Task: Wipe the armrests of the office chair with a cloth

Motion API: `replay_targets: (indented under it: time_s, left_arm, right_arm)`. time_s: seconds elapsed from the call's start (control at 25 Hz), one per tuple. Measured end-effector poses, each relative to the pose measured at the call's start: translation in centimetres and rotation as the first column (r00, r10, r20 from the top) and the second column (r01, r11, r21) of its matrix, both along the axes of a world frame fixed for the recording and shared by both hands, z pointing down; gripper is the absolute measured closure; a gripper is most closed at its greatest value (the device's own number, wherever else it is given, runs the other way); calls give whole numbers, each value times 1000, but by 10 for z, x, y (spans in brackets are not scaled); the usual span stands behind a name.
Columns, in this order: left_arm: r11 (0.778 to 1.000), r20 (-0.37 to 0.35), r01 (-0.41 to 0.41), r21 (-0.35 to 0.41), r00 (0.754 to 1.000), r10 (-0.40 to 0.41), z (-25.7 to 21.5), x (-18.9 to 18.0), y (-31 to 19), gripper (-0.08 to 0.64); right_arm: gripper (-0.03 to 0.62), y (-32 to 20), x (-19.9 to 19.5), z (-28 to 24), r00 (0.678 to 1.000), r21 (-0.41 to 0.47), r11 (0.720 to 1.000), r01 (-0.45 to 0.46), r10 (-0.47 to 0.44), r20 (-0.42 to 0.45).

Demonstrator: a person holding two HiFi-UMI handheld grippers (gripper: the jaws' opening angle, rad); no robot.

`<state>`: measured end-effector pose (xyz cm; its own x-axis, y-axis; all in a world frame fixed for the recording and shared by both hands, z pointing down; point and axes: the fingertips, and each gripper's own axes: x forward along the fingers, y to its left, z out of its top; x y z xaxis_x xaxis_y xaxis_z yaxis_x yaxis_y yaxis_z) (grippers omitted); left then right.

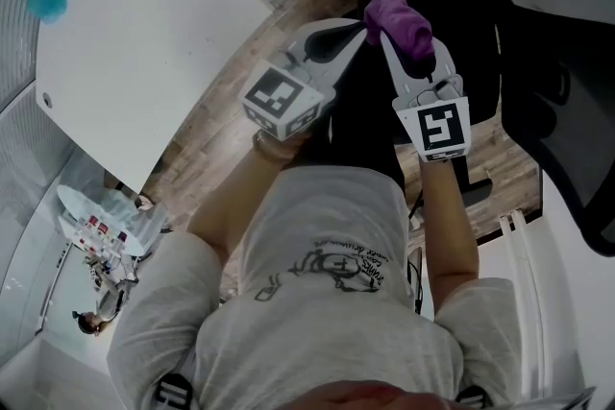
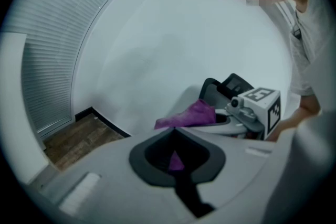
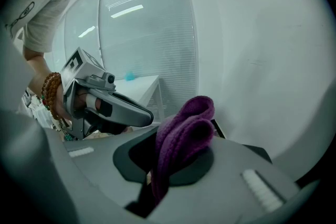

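I get cool, even, rather dim light. Both gripper views bow into black corners; left tongs [image 2: 176, 161] and right tongs [image 3: 156, 173] blur up close. Bright streaks glare on the glass partition [image 3: 137, 34].

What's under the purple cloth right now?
The purple cloth, clamped in the right gripper, hangs over the black office chair. The cloth and gripper cover the spot directly beneath, so no armrest or contact can be seen.

Cloth [image 1: 399, 14] in my right tongs [image 1: 408, 48], left tongs [image 1: 357, 32] just left of it, above the chair [image 1: 538, 62]; tabletop [image 1: 144, 43] farther left.
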<state>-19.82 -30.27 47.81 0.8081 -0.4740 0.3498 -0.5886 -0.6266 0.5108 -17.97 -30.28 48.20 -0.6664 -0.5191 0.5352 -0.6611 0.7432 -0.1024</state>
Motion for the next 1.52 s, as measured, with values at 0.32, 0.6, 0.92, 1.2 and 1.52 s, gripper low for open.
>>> replay_targets:
  time_s: [0.32, 0.6, 0.92, 1.2, 1.52]
  left_arm:
    - [1000, -2, 4, -13, 1000, -4, 10, -10, 3, 560]
    - [1000, 0, 5, -24, 1000, -5, 18, -15, 8, 560]
    - [1000, 0, -9, -27, 1000, 9, 21, -9, 9, 560]
    - [999, 1, -20, -29, 1000, 20, 22, -2, 5, 560]
    - [999, 3, -28, -25, 1000, 28, 21, 7, -2, 560]
  right_arm:
    - [565, 5, -12, 26, 999, -55, 998, 20, -22, -46]
    - [565, 5, -16, 37, 998, -56, 998, 10, -13, -54]
    - [565, 3, -11, 41, 997, -32, 999, 0, -3, -76]
    - [565, -5, 7, 43, 995, -26, 999, -47, 45, -88]
    - [565, -17, 35, 44, 990, -12, 997, -81, 79, -116]
